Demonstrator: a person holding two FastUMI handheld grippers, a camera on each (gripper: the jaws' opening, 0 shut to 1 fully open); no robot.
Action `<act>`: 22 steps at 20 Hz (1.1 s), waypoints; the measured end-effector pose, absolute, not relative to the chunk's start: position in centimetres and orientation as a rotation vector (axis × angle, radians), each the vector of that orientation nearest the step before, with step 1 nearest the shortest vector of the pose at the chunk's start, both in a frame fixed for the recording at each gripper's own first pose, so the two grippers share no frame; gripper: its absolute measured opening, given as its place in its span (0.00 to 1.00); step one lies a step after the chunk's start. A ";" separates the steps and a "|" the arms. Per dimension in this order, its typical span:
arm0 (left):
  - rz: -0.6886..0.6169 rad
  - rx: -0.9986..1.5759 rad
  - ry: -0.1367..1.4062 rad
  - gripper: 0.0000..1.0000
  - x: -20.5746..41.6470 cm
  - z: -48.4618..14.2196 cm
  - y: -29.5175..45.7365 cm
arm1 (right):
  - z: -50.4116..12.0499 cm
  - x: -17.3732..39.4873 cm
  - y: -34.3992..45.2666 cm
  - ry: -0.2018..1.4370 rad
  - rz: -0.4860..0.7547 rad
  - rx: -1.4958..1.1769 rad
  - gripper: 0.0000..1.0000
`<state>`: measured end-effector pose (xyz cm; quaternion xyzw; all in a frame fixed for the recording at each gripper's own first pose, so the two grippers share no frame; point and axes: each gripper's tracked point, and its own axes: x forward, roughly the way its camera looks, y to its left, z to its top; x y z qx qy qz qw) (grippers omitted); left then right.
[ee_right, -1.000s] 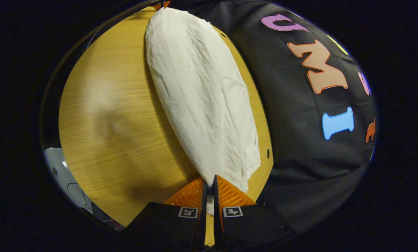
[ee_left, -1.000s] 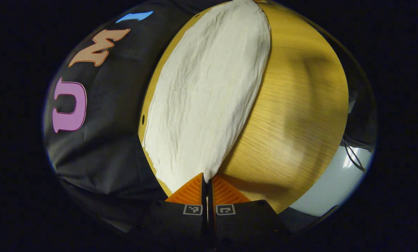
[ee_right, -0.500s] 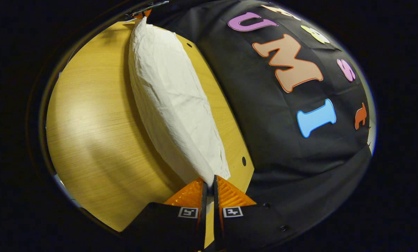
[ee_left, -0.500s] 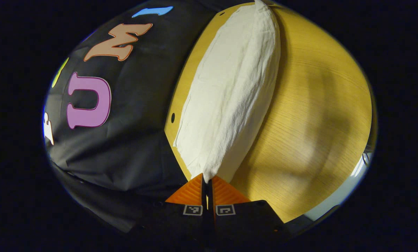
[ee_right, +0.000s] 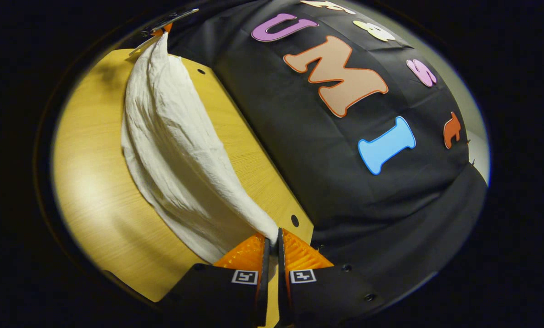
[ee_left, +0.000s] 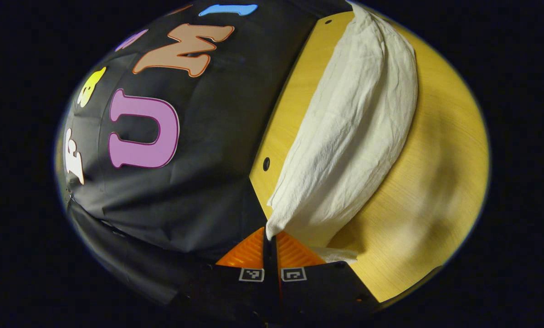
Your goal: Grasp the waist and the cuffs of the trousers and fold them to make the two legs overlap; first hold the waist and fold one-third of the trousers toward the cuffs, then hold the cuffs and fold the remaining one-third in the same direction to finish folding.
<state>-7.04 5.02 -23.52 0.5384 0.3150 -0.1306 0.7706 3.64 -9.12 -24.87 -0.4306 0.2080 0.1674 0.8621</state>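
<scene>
I have the left gripper (ee_left: 269,237) and the right gripper (ee_right: 272,240) each clamped on one end of the white trousers (ee_left: 354,136), which hang lifted between them over the far part of the wooden table (ee_left: 436,182), so I judge this as the lengthwise fold laying one leg over the other. Next I need to carry both ends across together, keeping the cloth taut, and lay edge on edge before I let go.

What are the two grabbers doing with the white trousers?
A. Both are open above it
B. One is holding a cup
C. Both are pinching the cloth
C: the left gripper and the right gripper each have both fingers closed on an end of the white trousers, which sag between them over the wooden table.
</scene>
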 end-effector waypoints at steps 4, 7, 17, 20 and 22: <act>-0.263 1.112 0.628 0.00 -2.3 -23.7 4.7 | -24.9 6.9 -8.4 0.441 0.292 -0.901 0.11; -0.250 1.064 0.614 0.00 1.0 -24.1 4.9 | -25.8 9.4 -7.9 0.458 0.251 -0.885 0.11; -0.276 0.997 0.630 0.00 8.4 -30.7 3.6 | -33.0 15.3 -6.7 0.575 0.194 -0.850 0.09; -0.277 0.994 0.622 0.00 9.4 -32.5 3.1 | -34.9 16.0 -6.4 0.604 0.187 -0.828 0.12; -0.312 0.920 0.649 0.00 9.0 -33.8 2.4 | -35.6 16.0 -6.3 0.630 0.188 -0.779 0.13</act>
